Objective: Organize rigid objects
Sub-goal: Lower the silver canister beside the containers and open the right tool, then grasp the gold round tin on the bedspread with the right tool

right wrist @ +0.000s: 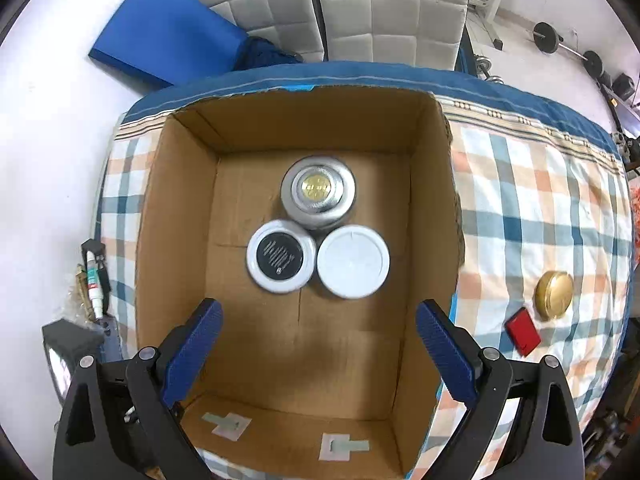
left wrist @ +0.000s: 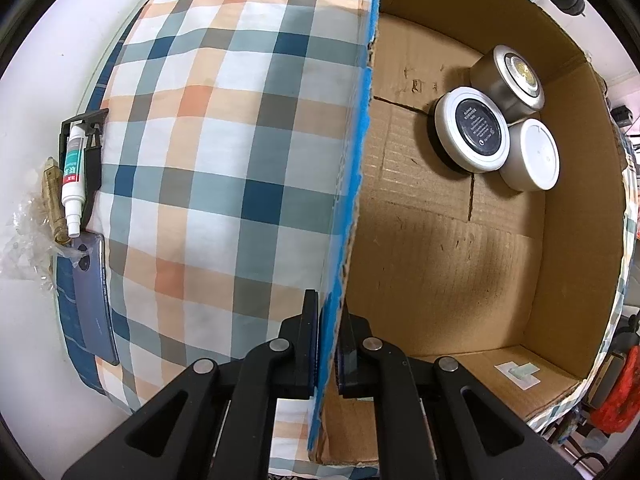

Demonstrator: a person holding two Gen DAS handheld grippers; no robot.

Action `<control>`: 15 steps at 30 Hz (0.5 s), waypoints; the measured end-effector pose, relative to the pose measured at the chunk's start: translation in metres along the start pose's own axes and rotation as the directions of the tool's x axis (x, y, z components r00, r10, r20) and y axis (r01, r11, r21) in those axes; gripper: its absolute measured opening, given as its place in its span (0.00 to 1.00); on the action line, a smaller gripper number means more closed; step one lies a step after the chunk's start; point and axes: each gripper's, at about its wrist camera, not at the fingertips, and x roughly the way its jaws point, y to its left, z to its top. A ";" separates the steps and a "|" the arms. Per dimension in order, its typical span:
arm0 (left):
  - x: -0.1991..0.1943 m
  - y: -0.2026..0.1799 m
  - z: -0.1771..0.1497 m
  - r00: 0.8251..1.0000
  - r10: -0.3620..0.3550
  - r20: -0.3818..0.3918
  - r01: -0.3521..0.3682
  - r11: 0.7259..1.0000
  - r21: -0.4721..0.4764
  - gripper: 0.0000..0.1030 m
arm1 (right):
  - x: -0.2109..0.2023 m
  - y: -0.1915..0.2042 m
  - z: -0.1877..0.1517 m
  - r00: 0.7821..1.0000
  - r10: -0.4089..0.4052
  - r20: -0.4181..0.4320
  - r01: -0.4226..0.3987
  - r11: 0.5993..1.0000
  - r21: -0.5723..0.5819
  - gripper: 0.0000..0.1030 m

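Note:
An open cardboard box [right wrist: 176, 208] stands on a plaid-covered table [right wrist: 540, 208]. Inside lie three round jars: a silver one with a gold centre [right wrist: 318, 192], one with a black label [right wrist: 280, 260] and a white-lidded one [right wrist: 353, 262]; they also show in the left wrist view [left wrist: 476, 128]. My left gripper [left wrist: 328, 344] is shut on the box's blue-taped left wall [left wrist: 360, 152]. My right gripper [right wrist: 318, 328] is open and empty above the box's near half. A gold round compact [right wrist: 554, 290] and a red flat case [right wrist: 522, 332] lie on the cloth right of the box.
At the table's left edge lie a white tube [left wrist: 74, 180], a black clip [left wrist: 86, 136], a brass piece [left wrist: 52, 200] and a phone [left wrist: 94, 300]. White padded chairs [right wrist: 360, 12] and a blue pad [right wrist: 160, 36] stand beyond the table. Barbells [right wrist: 568, 46] lie on the floor.

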 end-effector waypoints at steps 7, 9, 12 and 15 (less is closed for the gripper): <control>-0.003 -0.002 -0.004 1.000 0.005 0.005 -0.005 1.000 -0.001 0.04 | -0.020 -0.001 -0.024 1.000 0.017 0.020 -0.017 1.000 -0.005 0.96; -0.004 -0.002 -0.006 1.000 0.006 0.005 -0.006 1.000 0.000 0.04 | -0.025 -0.001 -0.028 0.999 0.033 0.019 -0.033 0.999 0.001 0.96; -0.005 -0.002 -0.011 1.000 0.007 0.007 -0.007 1.000 0.000 0.04 | -0.033 -0.005 -0.035 0.998 0.056 0.025 -0.057 0.998 0.009 0.96; -0.005 -0.002 -0.013 1.000 0.008 0.009 -0.008 1.000 0.000 0.04 | -0.042 -0.021 -0.040 0.996 0.075 0.042 -0.077 0.996 0.043 0.96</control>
